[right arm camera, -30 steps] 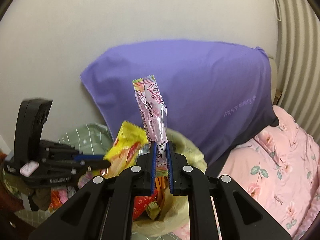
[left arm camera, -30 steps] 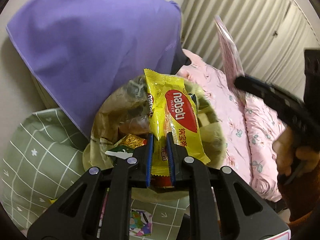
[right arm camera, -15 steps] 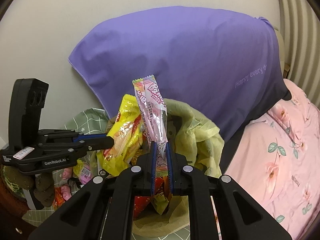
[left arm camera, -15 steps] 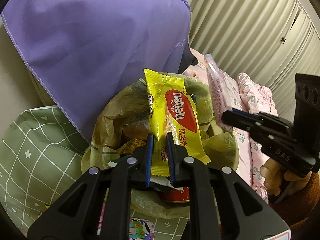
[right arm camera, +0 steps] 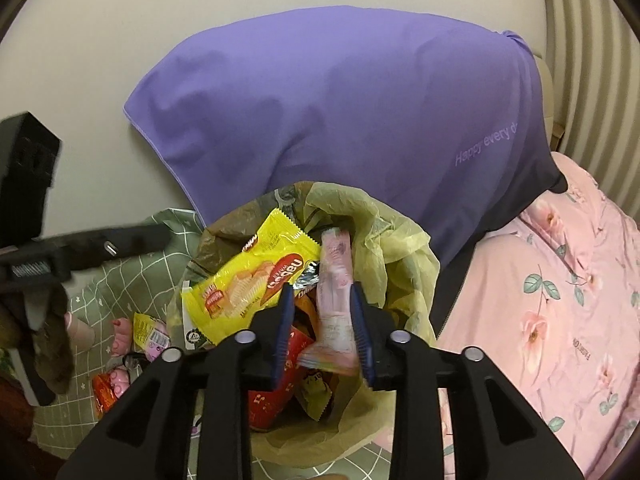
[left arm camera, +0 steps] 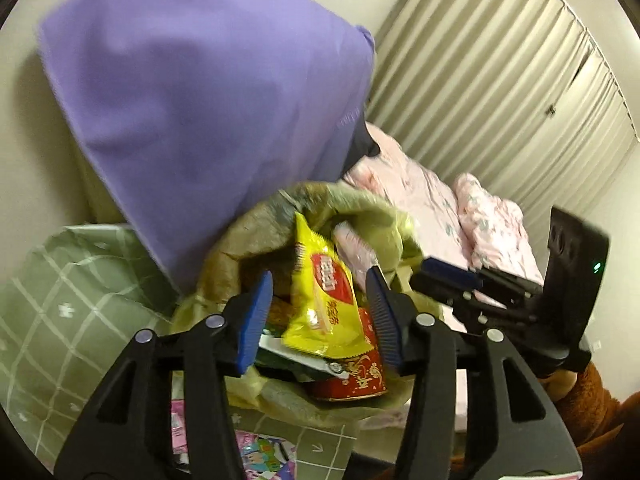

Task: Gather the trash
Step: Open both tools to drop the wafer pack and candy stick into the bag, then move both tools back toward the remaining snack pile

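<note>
Both hand-held grippers sit over the yellow-green trash bag, jaws opening.

Left hand-held gripper: pads spread, yellow wafer wrapper between them but clear of both, dropping onto the red can in the bag.

Right hand-held gripper: pads spread, pink candy wrapper loose between them, tilted into the bag mouth.

Right view only: loose wrappers on the green checked cloth left of the bag, lettering on the purple pillow, gloved hand under the left gripper.

Left view only: the right gripper's body side-on, pleated curtain, pink floral bedding behind.
</note>
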The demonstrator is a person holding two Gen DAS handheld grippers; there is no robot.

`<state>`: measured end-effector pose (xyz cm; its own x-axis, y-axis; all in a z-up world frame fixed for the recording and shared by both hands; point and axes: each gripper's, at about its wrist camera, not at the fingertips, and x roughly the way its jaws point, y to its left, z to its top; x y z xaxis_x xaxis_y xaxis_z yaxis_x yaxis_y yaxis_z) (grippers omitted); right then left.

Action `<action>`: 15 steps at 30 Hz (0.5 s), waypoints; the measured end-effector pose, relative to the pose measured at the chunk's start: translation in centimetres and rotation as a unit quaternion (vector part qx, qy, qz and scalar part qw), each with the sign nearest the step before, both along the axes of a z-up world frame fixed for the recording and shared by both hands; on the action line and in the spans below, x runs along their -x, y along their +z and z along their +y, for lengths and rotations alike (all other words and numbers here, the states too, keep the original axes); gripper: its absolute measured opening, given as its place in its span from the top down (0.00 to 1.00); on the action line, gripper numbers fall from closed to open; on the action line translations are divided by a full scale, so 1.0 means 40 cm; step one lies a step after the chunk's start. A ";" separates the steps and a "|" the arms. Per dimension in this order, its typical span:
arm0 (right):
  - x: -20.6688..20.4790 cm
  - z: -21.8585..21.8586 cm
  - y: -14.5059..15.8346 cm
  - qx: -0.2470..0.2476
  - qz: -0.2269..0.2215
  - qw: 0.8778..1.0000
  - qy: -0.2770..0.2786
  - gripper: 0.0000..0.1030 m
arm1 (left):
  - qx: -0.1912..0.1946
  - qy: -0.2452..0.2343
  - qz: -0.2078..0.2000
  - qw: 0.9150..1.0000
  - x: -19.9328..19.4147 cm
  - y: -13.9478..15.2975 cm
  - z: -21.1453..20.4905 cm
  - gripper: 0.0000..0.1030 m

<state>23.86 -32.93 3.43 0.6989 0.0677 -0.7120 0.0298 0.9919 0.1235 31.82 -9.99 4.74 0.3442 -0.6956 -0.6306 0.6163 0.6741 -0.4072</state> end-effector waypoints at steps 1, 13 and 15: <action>0.005 0.003 0.003 0.003 -0.002 1.000 -0.002 0.71 | 0.003 0.012 -0.012 1.000 0.011 0.015 0.023 0.50; 0.095 0.137 0.037 -0.002 -0.075 0.994 0.083 0.71 | -0.021 0.165 -0.092 0.982 0.178 0.039 0.321 0.46; 0.102 0.168 0.023 -0.012 -0.072 0.992 0.106 0.71 | -0.025 0.195 -0.082 0.977 0.207 0.015 0.380 0.46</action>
<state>19.76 -26.22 4.33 0.7611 0.2403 -0.6024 -0.1994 0.9706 0.1351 23.55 5.21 5.32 0.6762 -0.4611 -0.5746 0.3630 0.8872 -0.2847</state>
